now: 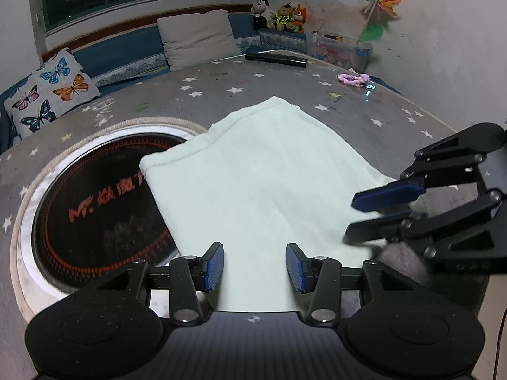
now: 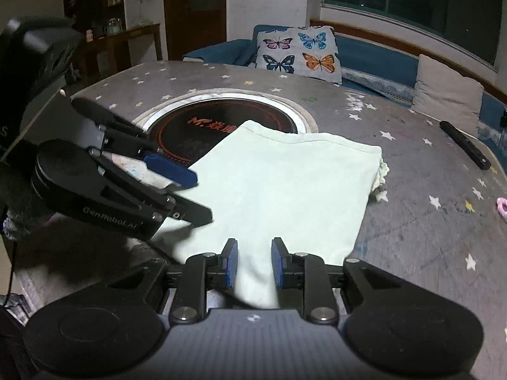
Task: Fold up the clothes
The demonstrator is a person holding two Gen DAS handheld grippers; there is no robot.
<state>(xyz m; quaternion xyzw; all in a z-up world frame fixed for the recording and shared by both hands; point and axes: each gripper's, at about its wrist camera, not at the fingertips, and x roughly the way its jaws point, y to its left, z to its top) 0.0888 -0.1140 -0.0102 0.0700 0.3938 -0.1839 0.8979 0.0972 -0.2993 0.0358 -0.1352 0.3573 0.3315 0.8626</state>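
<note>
A pale green garment (image 1: 263,171) is seen folded into a flat, roughly rectangular packet at the centre of both views. It lies on a grey star-printed table cover (image 1: 285,91), with one corner draped over the round black cooktop (image 1: 98,202) set into the table, at the left of the left wrist view. A stitched hem is visible along its far edge, and in the right wrist view a little bunched fabric is seen poking out at the packet's right corner. No sleeves or loose panels are spread out, so most of the folding is judged to be done; at most a final fold or some tidying of that corner appears to be left.

The left gripper (image 1: 255,264) is held over the near edge of the garment with its jaws set moderately wide; cloth is seen below the gap, but no pad is pressed on it. The right gripper (image 2: 254,264) is held over the same near edge, its jaws narrow yet parted, and nothing is pinched between them.

Further out, a black remote (image 1: 275,58) and a pink hair tie (image 1: 353,79) are seen at the upper right of the left wrist view, with a butterfly cushion (image 1: 50,91) at the upper left.
</note>
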